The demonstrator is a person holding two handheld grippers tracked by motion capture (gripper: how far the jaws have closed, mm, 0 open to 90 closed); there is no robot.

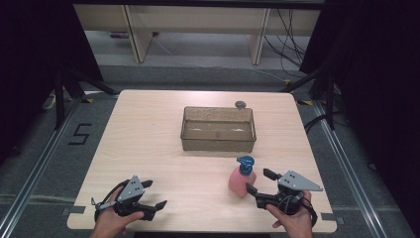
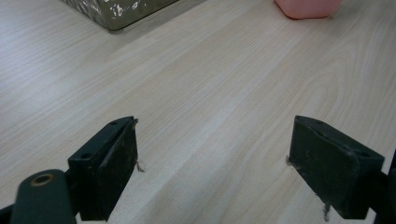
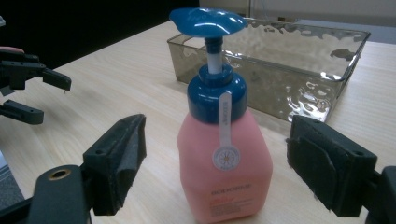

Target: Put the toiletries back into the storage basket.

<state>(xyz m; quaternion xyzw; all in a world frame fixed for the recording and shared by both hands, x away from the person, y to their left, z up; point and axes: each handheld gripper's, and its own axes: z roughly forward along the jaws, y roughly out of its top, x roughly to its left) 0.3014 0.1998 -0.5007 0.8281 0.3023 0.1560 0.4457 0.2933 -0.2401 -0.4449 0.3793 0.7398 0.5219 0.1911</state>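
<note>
So I've got this pink pump bottle (image 3: 224, 163) standing upright on the worktop (image 1: 148, 148), blue pump head on top, white seal strip down the collar. It sits just in front of the clear bin (image 1: 218, 129), near the right edge.

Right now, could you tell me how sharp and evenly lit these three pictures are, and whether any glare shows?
High view: soft and coarse, table evenly lit, surroundings dark. Left gripper view: wood grain sharp, the clear ribbed plastic bin catches bright glints. Right gripper view: the pink pump bottle with blue cap is sharp, a highlight sits on its pump head, and the bin's rippled walls reflect light.
</note>
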